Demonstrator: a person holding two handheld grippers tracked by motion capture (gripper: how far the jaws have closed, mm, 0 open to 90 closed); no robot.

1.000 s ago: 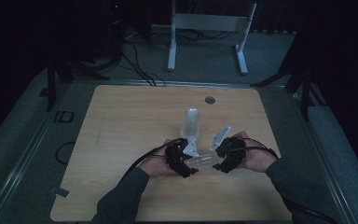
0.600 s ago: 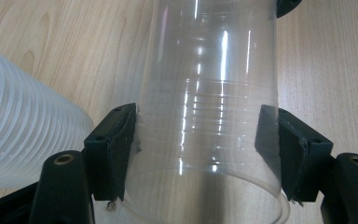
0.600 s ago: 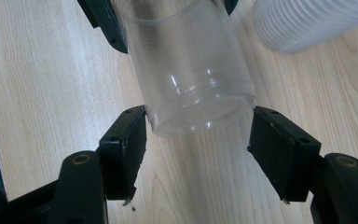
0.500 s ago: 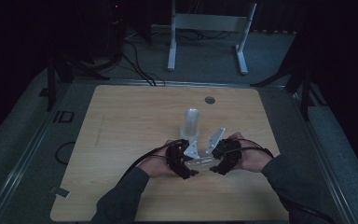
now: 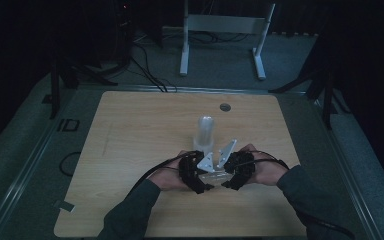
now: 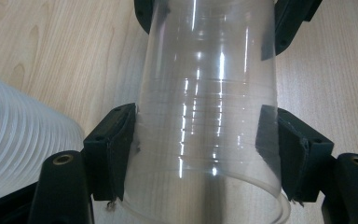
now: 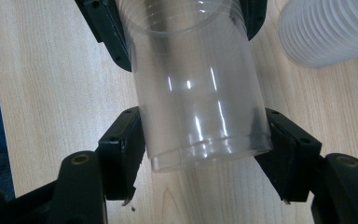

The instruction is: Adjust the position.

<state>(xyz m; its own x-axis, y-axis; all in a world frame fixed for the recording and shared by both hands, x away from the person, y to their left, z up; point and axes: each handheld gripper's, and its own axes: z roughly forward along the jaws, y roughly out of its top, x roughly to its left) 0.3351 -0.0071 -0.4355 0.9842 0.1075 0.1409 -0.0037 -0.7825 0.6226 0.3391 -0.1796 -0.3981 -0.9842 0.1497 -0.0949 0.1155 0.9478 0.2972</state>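
Low over the bench (image 5: 130, 150), with both tools clamped on opposite ends of the clear cups (image 6: 209, 116), pull apart straight without squeezing.

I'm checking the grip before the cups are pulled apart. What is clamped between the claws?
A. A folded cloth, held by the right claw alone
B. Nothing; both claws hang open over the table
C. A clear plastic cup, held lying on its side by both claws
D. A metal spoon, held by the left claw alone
C: the clear plastic cup lies sideways with the left claw pressing one end and the right claw the other.
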